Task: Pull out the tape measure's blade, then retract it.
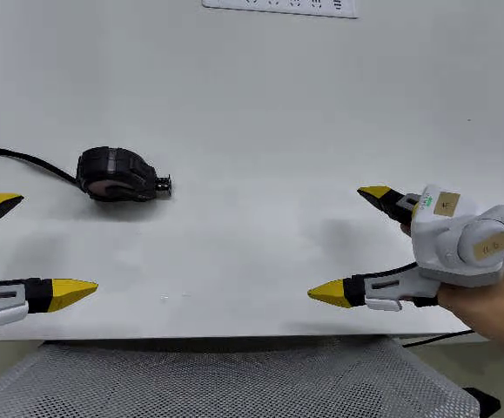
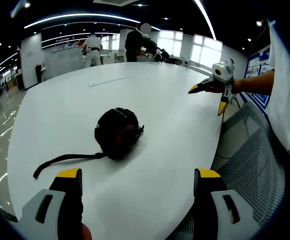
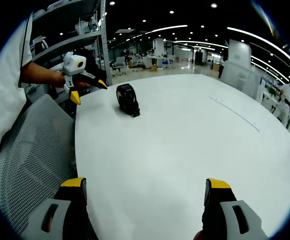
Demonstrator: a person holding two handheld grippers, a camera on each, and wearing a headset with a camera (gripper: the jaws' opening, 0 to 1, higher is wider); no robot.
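A black tape measure point(image 1: 115, 175) lies on the white table point(image 1: 260, 113) at the left, its blade tip point(image 1: 164, 185) pointing right and a black strap point(image 1: 21, 159) trailing left. In the left gripper view the tape measure point(image 2: 117, 132) sits just ahead of the yellow-tipped jaws. My left gripper point(image 1: 12, 248) is open at the table's front left, short of the tape measure. My right gripper point(image 1: 356, 244) is open at the front right, far from it. The right gripper view shows the tape measure point(image 3: 127, 99) far off, next to the left gripper point(image 3: 87, 89).
A grey mesh chair point(image 1: 234, 379) sits below the table's front edge. A white strip point(image 1: 282, 7) lies at the far edge. In the left gripper view, people point(image 2: 139, 42) stand beyond the table.
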